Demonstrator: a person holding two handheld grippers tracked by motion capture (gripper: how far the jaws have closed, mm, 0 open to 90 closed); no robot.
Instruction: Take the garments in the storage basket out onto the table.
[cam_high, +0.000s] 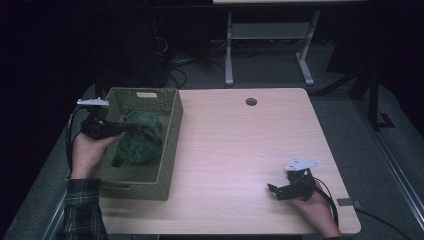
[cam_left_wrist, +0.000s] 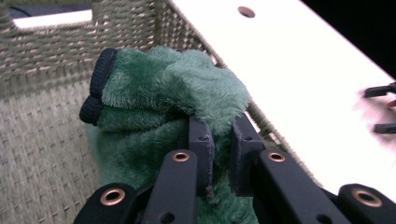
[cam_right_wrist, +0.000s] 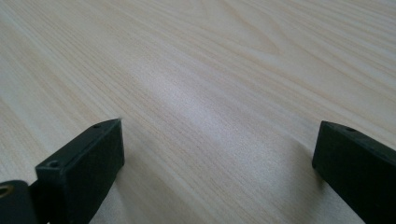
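Green fleece cloth (cam_high: 139, 140) sits bunched inside the woven basket (cam_high: 169, 150) at the table's (cam_high: 240, 150) left side, pinched in a fold by the left gripper (cam_left_wrist: 219, 140), while the right gripper (cam_right_wrist: 217, 154) rests near-right, jaws spread wide.

Nothing here can be read: I can make out no letters, numbers, brand marks or signs on anything on or around the table. The woven basket (cam_high: 170, 145) has a pale patch at its far rim that might be a label or simply a handle slot, and nothing legible stands on it.
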